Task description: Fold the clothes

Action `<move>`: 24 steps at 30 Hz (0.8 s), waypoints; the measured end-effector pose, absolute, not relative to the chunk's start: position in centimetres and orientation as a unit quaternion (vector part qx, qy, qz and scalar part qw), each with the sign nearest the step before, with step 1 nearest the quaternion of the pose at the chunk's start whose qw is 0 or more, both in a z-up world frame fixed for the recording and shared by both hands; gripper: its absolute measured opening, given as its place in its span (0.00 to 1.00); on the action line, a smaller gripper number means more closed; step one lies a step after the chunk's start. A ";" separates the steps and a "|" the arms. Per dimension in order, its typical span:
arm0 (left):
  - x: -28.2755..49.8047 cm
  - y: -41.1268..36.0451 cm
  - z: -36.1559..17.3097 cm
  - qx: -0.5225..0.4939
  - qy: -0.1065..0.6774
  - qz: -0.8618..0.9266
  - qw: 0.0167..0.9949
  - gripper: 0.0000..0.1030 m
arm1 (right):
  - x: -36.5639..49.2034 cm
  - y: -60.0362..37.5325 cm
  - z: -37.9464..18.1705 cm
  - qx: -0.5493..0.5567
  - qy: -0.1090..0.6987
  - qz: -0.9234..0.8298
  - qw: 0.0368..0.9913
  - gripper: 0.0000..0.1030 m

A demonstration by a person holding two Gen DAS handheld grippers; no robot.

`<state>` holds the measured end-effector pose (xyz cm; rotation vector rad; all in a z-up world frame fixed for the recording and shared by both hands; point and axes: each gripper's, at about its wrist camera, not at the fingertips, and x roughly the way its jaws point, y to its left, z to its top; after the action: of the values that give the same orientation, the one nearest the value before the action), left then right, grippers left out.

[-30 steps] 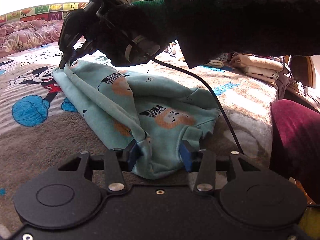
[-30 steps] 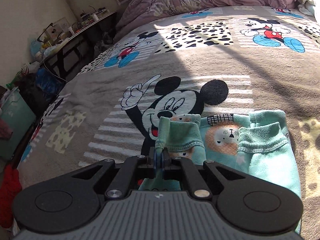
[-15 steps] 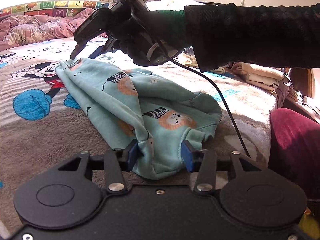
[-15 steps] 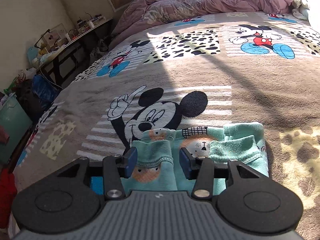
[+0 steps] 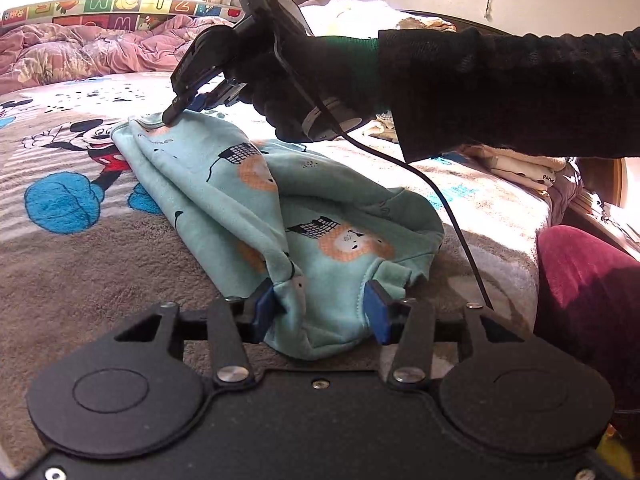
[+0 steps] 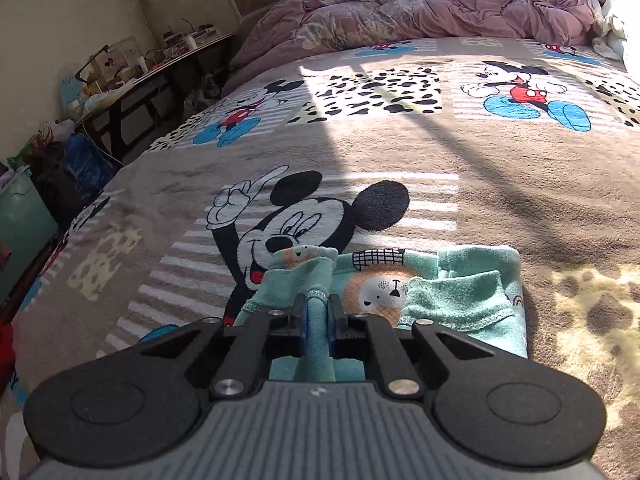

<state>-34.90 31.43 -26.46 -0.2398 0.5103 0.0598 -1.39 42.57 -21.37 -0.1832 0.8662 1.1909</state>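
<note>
Pinching the teal garment (image 6: 460,292)'s far edge, right gripper (image 6: 318,314); left gripper (image 5: 320,310) spread around its near end.

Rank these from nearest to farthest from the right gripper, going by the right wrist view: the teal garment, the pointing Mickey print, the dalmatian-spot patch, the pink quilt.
1. teal garment: pinched in the right gripper.
2. pointing Mickey print: just ahead, slightly left.
3. dalmatian-spot patch: farther up the blanket, centre.
4. pink quilt: bunched at the far end of the bed.

The garment (image 5: 256,208) lies on the blanket (image 5: 80,272), quilt (image 6: 420,8) behind.
</note>
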 end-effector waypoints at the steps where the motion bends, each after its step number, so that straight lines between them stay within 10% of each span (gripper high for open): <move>1: -35.0 31.5 -26.5 -0.122 0.250 0.030 0.960 0.47 | -1.4 42.3 -21.2 -0.083 0.390 0.542 0.740 0.16; 24: -38.9 35.4 -22.1 -0.160 0.183 0.162 0.956 0.44 | -16.3 24.5 -18.4 -0.193 0.202 0.711 0.645 0.26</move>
<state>-38.87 35.43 -22.08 -0.3254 0.3725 0.3297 -16.28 24.49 -18.39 -0.4392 0.4588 1.6184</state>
